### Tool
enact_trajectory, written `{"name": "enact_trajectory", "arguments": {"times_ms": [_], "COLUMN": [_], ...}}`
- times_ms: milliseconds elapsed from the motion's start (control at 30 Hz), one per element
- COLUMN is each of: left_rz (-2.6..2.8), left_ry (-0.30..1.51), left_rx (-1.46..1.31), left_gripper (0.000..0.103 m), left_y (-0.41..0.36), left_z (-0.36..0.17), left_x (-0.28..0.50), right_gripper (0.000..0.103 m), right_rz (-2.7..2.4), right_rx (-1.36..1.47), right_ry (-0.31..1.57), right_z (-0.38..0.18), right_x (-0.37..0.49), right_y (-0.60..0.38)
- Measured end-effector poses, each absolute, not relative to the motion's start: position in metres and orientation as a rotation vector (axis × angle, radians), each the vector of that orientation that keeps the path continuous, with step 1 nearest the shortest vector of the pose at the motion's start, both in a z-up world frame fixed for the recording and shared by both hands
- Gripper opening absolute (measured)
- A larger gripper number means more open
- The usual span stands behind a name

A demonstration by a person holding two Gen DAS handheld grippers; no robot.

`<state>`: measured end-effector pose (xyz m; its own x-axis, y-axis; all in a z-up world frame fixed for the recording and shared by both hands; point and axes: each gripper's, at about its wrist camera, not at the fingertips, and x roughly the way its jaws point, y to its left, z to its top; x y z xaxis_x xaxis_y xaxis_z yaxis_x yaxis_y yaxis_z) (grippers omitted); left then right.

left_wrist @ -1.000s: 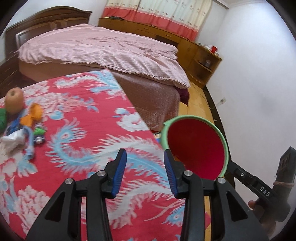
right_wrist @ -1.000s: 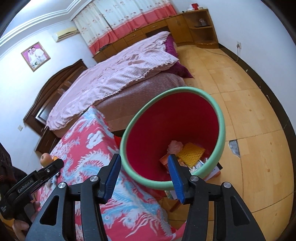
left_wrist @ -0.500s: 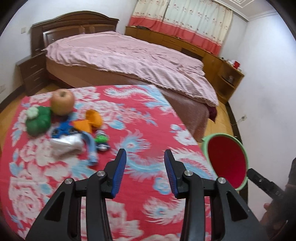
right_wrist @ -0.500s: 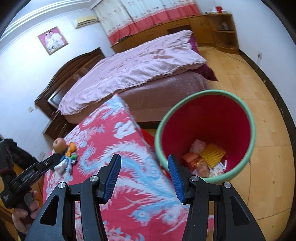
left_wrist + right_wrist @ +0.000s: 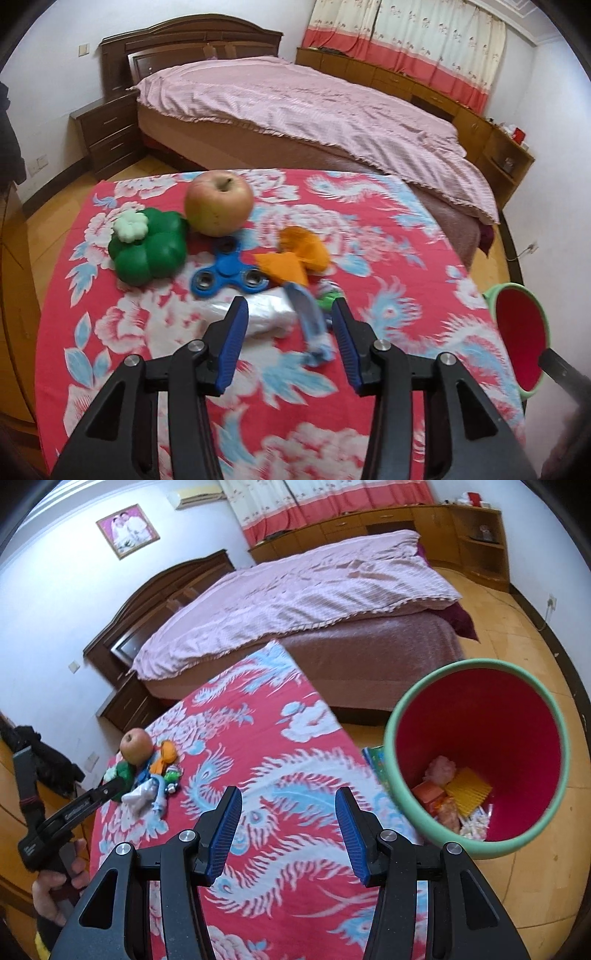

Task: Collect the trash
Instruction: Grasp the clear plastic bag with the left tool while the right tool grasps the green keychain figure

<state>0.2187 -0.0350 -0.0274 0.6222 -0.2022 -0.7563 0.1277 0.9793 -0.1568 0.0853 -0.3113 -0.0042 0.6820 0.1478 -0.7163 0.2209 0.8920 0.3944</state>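
On the red flowered tablecloth (image 5: 388,229) lies a small heap: a crumpled white wrapper (image 5: 264,314), a blue-white wrapper (image 5: 312,325), orange peel (image 5: 295,254), a small green scrap (image 5: 327,299). My left gripper (image 5: 290,332) is open and empty, its blue pads either side of the white and blue wrappers, just above them. My right gripper (image 5: 288,823) is open and empty above the cloth, left of the red bin with a green rim (image 5: 480,716), which holds several bits of trash. The heap (image 5: 147,790) and the left gripper's tip (image 5: 110,786) show in the right wrist view.
An apple (image 5: 218,203), a green toy pepper (image 5: 149,251) and a blue fidget spinner (image 5: 229,275) lie beside the trash. The bin (image 5: 521,332) stands off the table's right edge. A bed (image 5: 314,107) lies behind, a nightstand (image 5: 107,133) to its left.
My left gripper has swung from the bin side to the heap and closed in on it. The right gripper has drawn back and left from over the bin. Both stay open.
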Motion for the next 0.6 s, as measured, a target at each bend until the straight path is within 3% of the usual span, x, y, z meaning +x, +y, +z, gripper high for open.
{"name": "enact_trajectory", "arguments": {"times_ms": [600], "left_rz": [-0.134], "left_ry": [0.975], "left_rx": [-0.196], "left_gripper": [0.047], "left_y": [0.006], "left_z": [-0.068], "left_x": [0.252], "right_gripper": [0.054], "right_rz": [-0.025], "right_rx": [0.463], "right_ry": [0.914], "right_z": [-0.029], "right_x": [0.106], "right_y": [-0.292]}}
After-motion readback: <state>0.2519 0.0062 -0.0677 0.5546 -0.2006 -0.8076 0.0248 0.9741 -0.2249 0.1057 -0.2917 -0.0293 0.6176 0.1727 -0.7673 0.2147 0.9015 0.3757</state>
